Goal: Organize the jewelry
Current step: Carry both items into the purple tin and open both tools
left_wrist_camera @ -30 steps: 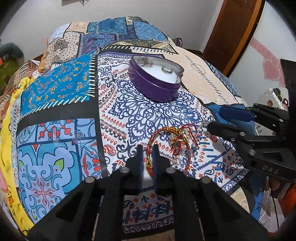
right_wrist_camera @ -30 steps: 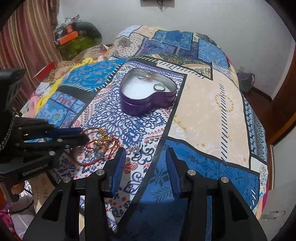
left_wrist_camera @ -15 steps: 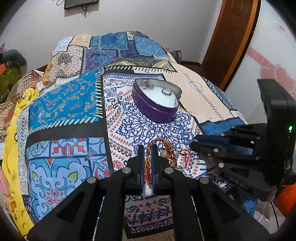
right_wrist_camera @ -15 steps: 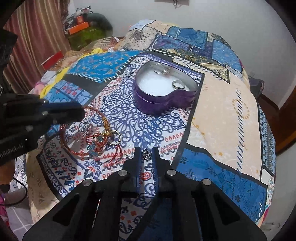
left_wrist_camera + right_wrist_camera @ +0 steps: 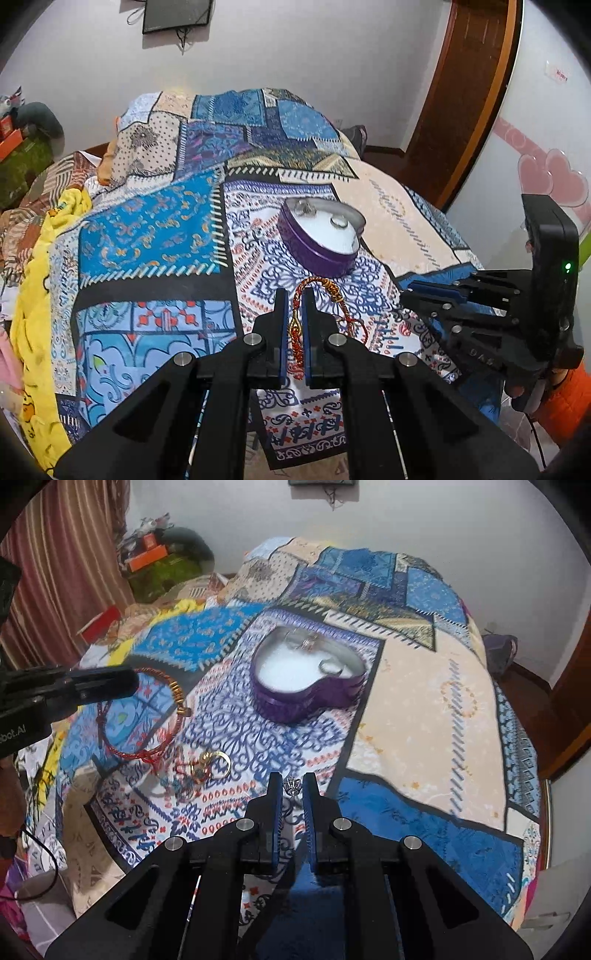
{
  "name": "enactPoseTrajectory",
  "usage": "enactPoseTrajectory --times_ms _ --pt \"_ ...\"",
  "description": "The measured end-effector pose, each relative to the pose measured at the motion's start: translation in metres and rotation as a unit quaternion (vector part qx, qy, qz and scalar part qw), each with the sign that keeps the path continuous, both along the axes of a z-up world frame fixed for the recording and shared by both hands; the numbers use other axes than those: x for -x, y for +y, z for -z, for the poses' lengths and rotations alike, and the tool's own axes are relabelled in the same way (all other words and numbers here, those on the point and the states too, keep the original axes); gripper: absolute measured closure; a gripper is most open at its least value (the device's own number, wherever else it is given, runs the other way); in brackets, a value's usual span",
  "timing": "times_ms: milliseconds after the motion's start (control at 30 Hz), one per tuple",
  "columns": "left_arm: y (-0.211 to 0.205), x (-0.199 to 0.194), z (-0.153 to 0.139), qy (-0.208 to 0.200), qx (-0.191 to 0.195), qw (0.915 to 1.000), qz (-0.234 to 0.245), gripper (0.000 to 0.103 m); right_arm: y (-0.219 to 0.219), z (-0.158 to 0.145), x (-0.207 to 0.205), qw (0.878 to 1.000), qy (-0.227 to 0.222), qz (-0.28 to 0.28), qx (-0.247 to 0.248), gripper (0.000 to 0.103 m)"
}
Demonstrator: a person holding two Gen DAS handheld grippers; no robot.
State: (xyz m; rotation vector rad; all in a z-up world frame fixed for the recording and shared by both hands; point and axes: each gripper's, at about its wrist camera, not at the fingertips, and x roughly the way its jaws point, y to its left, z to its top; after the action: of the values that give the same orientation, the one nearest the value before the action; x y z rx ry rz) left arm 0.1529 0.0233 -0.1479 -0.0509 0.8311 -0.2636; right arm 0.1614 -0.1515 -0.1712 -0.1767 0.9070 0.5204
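red braided bracelet [image 5: 295, 325] pinched between left gripper [image 5: 293, 299] fingers, small silver charm [image 5: 292, 785] between right gripper [image 5: 293, 786] fingertips

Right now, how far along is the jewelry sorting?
Done: two rings lie in the purple heart tin. In hand: the left gripper is shut on the red bracelet, the right gripper on a small silver charm. Left: a gold ring and tangled pieces on the bedspread.

Patchwork-covered bed [image 5: 424, 709] under purple heart tin [image 5: 306, 686], gold ring [image 5: 218, 762].
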Motion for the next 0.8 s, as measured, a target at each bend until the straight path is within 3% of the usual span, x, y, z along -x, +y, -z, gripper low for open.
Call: enactPoseTrajectory --times_ms 433,800 --pt "0.012 -0.012 -0.031 -0.041 0.019 0.9988 -0.019 0.098 -0.013 -0.037 -0.007 0.998 -0.045 0.02 -0.04 0.093" --pt "0.005 -0.033 -0.047 -0.069 0.014 0.9974 -0.015 0.098 -0.023 -0.062 -0.023 0.994 -0.081 0.033 -0.066 0.093"
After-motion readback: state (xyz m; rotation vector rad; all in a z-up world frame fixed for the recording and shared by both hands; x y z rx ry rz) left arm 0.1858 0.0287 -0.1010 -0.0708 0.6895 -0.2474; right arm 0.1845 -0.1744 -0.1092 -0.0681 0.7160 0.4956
